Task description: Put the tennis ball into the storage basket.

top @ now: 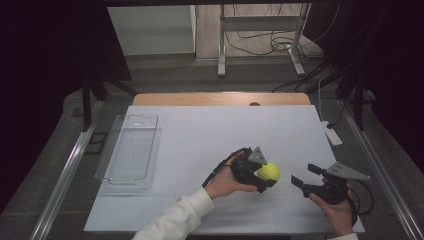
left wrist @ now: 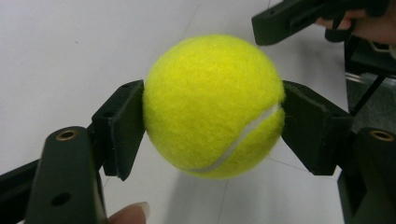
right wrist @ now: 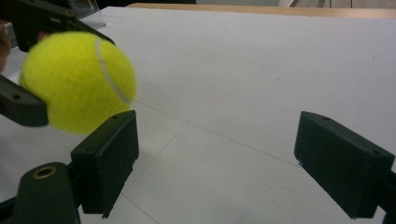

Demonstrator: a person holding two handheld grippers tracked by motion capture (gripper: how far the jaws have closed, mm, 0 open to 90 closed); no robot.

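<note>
- We see the left tool [top: 265,176] clenched on the tennis ball [top: 268,172], one pad on each side; in the left gripper view the ball [left wrist: 212,105] sits squarely between the two pads [left wrist: 123,126].
- The ball is off the table [top: 210,130], held just above the white surface toward the near right part, with a shadow beneath it.
- The right tool [top: 305,181] stands near the ball, apart from it, its jaws spread with nothing between them; in the right gripper view the gap [right wrist: 212,163] shows bare table, and the ball [right wrist: 77,79] hangs at upper left.
- Handling, as we judge it: light, springy, felt-covered. The nap gives good friction, so slipping looks unlikely; a hard squeeze will dent it, not harm it.
- Best hold, we reckon: across the widest girth, pads opposite each other, as now. An off-centre pinch could squirt it out, and once set down it will roll.
- A clear plastic tray [top: 131,150] lies at the left of the table, well apart from the ball.
- Writing: we read none. A white curved seam crosses the felt; no brand mark faces the cameras.
</note>
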